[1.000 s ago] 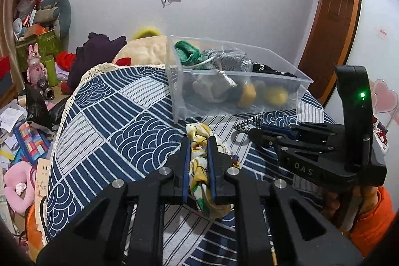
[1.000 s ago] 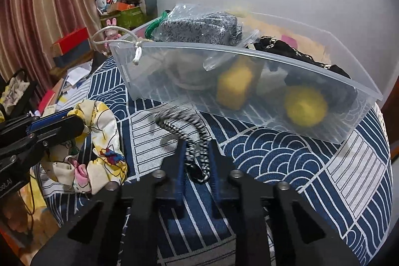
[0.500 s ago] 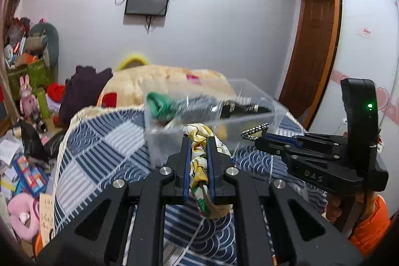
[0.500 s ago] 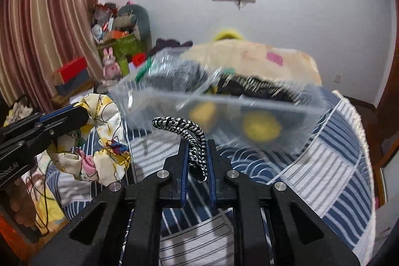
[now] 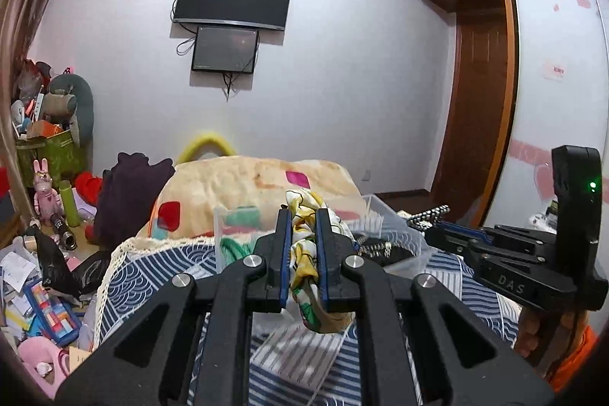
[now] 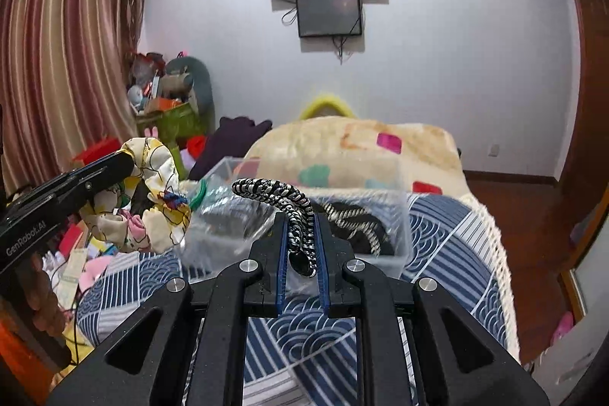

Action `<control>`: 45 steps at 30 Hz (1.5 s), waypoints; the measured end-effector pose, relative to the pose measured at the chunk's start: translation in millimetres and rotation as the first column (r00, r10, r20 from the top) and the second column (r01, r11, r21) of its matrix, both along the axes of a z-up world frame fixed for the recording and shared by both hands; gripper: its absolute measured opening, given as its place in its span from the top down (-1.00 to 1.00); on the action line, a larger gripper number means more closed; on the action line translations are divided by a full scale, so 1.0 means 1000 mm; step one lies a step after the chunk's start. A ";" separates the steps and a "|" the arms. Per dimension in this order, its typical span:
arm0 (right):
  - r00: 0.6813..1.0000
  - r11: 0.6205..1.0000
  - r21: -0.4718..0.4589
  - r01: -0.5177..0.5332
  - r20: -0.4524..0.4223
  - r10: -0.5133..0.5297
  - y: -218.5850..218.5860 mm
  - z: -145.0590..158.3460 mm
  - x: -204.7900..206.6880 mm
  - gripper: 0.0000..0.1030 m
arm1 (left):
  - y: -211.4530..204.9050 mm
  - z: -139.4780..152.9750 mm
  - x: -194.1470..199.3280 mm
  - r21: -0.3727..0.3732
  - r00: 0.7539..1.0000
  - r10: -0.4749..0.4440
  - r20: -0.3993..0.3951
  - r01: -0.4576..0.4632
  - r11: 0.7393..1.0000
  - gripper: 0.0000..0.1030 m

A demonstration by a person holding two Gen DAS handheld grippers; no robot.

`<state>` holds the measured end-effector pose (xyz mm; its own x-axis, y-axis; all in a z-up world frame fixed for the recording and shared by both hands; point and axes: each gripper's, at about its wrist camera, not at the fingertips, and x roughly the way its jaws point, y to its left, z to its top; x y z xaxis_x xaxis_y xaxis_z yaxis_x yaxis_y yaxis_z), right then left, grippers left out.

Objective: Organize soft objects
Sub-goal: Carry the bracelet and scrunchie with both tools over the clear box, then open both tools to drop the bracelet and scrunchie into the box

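Fabric is hanging from the left gripper [image 5: 303,246], closed on a yellow printed scrunchie [image 5: 310,261] running top to bottom above the clear bin [image 5: 396,234]. Opposite, the right gripper [image 6: 300,246] is pinching a black-and-white scrunchie [image 6: 281,200], arching upward and leftward over the bin.

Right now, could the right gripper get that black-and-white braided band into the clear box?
Probably yes. The right gripper is shut on the braided band, held up just before the clear box, whose top is open. Nothing stands between; the left gripper and its floral scrunchie are off to the side.
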<state>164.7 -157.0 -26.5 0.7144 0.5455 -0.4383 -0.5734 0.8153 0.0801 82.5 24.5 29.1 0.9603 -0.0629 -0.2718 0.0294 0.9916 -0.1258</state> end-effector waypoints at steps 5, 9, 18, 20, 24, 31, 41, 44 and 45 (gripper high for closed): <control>1.000 1.000 0.008 0.018 0.007 -0.019 -0.006 0.006 0.010 0.76 | 0.002 -0.006 0.026 -0.008 0.999 0.009 -0.031 -0.009 1.000 0.78; 1.000 0.999 0.017 0.029 -0.007 -0.029 -0.004 0.006 0.022 0.76 | 0.001 -0.014 0.050 -0.009 0.998 0.013 -0.061 -0.014 1.000 0.78; 0.997 1.000 -0.005 0.003 -0.080 -0.003 0.015 -0.012 0.044 0.76 | -0.004 -0.037 0.085 0.036 0.991 0.039 -0.128 -0.034 0.999 0.78; 0.995 1.000 -0.020 -0.008 -0.096 0.006 0.021 -0.018 0.048 0.76 | -0.004 -0.044 0.089 0.050 0.988 0.046 -0.146 -0.040 0.998 0.78; 0.991 0.999 -0.045 -0.022 -0.130 0.016 0.030 -0.029 0.053 0.76 | -0.001 -0.054 0.094 0.055 0.981 0.049 -0.189 -0.039 0.998 0.78; 0.991 0.997 -0.070 -0.021 -0.135 0.012 0.030 -0.034 0.052 0.29 | 0.002 -0.059 0.088 0.043 0.974 0.029 -0.223 -0.020 0.999 0.17; 0.994 0.999 -0.053 0.004 -0.108 -0.009 0.012 -0.022 0.045 0.04 | -0.001 -0.043 0.059 0.043 0.981 0.006 -0.194 0.002 0.999 -0.29; 0.996 0.999 -0.048 0.026 -0.080 -0.029 0.005 -0.014 0.038 0.02 | -0.001 -0.033 0.046 0.041 0.987 0.007 -0.161 -0.001 0.999 -0.42; 0.997 0.999 -0.044 0.029 -0.069 -0.032 0.003 -0.010 0.036 0.00 | -0.001 -0.029 0.041 0.044 0.989 0.009 -0.148 -0.003 0.999 -0.43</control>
<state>200.8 -153.9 -36.2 0.6974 0.5034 -0.5101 -0.5426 0.8359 0.0831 123.2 23.5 -0.1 0.9094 -0.0423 -0.4138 0.0076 0.9963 -0.0852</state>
